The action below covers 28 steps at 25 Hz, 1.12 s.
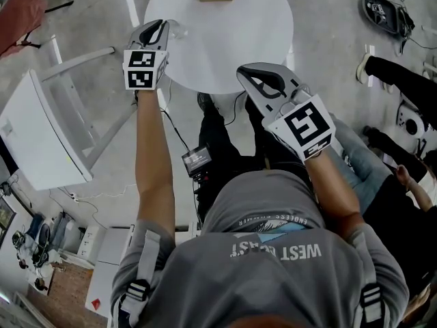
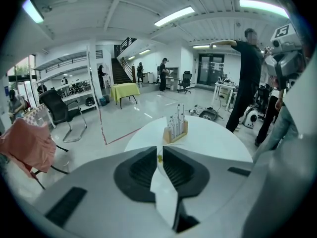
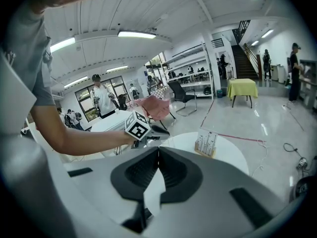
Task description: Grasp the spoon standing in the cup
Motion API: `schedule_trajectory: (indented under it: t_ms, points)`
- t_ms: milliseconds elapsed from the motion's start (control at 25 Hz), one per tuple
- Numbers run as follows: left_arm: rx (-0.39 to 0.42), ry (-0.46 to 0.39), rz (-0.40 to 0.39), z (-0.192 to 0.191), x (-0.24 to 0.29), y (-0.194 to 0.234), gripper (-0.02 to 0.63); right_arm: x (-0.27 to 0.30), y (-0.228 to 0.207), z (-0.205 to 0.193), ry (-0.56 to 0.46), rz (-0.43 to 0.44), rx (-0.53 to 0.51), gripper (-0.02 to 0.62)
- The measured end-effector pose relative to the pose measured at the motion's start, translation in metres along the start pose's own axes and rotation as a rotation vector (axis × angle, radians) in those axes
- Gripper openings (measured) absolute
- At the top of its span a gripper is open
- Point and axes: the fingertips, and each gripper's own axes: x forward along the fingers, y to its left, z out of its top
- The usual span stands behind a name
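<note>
While the right tool point(image 1: 244, 72) hung pressed together and empty over the near edge of the round surface point(image 1: 232, 43), the left tool point(image 1: 164, 26) was the nearer one, its tip right at the clear cup point(image 1: 176, 30) by the surface's left rim. The spoon point(image 2: 159, 157) stood upright in that cup, dead ahead between the left jaws, which sat nearly together and seemed to pinch its slim handle.

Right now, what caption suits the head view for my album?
From above: a person's left gripper reaches a cup at the edge of a round white table; the right gripper hangs nearer.
</note>
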Motion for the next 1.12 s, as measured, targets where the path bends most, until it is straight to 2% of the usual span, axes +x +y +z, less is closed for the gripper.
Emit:
schedule_trajectory:
  t_ms: [480, 1120]
  points:
    - [0.001, -0.034, -0.004, 0.000, -0.006, -0.003, 0.026, 0.002, 0.004, -0.004, 0.009, 0.000, 0.005, 0.003]
    - [0.014, -0.097, -0.012, 0.024, -0.028, -0.009, 0.009, -0.005, 0.012, 0.002, -0.011, -0.009, -0.018, 0.003]
